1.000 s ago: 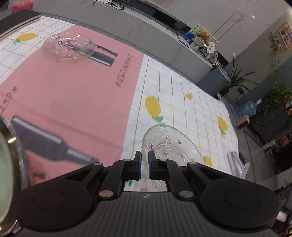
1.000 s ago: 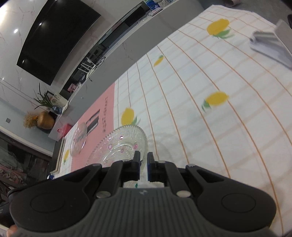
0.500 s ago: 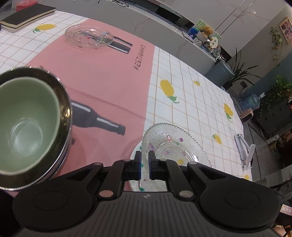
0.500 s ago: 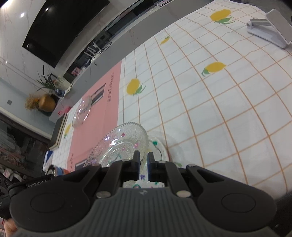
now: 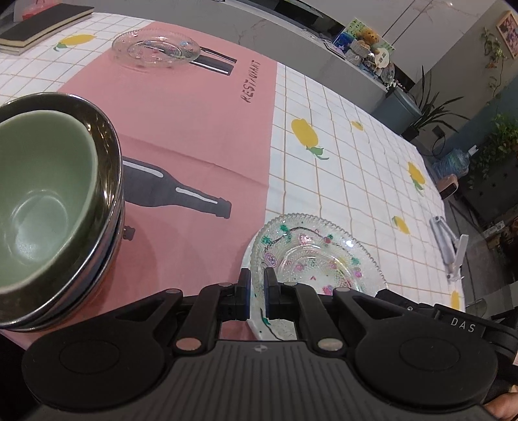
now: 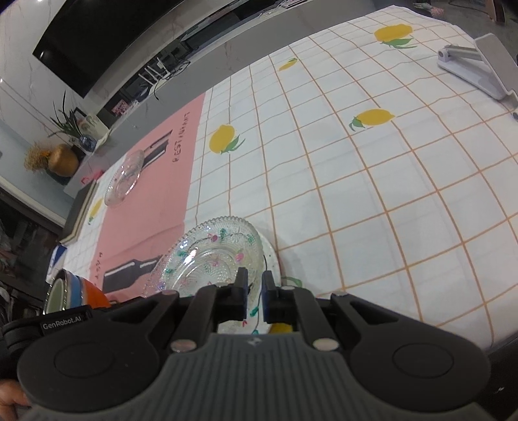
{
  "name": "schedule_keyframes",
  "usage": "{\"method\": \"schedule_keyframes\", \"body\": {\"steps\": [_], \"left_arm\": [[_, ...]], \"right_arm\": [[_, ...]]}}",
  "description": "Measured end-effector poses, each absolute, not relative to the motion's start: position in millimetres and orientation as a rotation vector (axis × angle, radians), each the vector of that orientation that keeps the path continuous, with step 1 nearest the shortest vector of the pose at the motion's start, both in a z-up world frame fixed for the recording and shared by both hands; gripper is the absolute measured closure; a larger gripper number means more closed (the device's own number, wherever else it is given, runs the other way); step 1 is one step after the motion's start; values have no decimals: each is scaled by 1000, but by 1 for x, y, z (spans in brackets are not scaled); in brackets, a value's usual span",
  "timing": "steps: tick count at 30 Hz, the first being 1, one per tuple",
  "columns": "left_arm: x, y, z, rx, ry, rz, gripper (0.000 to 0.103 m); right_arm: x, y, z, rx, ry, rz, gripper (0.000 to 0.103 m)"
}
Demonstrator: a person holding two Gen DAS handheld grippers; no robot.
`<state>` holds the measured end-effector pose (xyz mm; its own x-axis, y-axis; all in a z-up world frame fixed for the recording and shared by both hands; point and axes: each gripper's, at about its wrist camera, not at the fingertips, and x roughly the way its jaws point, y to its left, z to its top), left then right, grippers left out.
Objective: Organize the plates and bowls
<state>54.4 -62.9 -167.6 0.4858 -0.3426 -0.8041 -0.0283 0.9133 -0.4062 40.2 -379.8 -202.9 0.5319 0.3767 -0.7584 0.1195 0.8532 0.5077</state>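
**A:** Pictured low over the worktop (image 5: 356,181): left gripper (image 5: 255,291) and right gripper (image 6: 254,291), close together at the near side of a cut-glass plate (image 5: 317,256).

**B:** Fingers wide or narrow?

**A:** Narrow on both. Left fingers (image 5: 244,288) pinched to a slit on the plate's near rim. Right fingers (image 6: 268,291) likewise, with the beaded edge caught between them (painted specks showing through the glass).

**B:** And under the glass?

**A:** Resting on a white plate (image 5: 259,327) painted with green sprigs and a thin black line. Seen from the right wrist as a pale crescent (image 6: 270,256) peeking out beside the glass plate (image 6: 210,256). Both at the near edge of the worktop, straddling the border of the pink placemat (image 5: 194,129) and the lemon-print check cloth.

**B:** Over to the left?

**A:** A stack of bowls, just beside the left gripper: green bowl (image 5: 42,194) nested in a steel bowl (image 5: 106,155). Orange and blue bowls visible lower in the same stack from the right wrist (image 6: 81,294).

**B:** Farther back?

**A:** A second glass plate (image 5: 155,48) at the far end of the placemat, well apart from the rest. A dark-covered book (image 5: 39,22) beyond it at the corner. Off to the right, a folding phone stand (image 6: 479,71) lying on the cloth.
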Motion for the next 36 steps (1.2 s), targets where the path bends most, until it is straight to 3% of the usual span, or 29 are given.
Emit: {"method": "schedule_keyframes", "body": {"steps": [36], "left_arm": [[52, -69, -164, -333, 1065, -171, 95]], "right_arm": [[40, -365, -203, 406, 1010, 119, 93]]}}
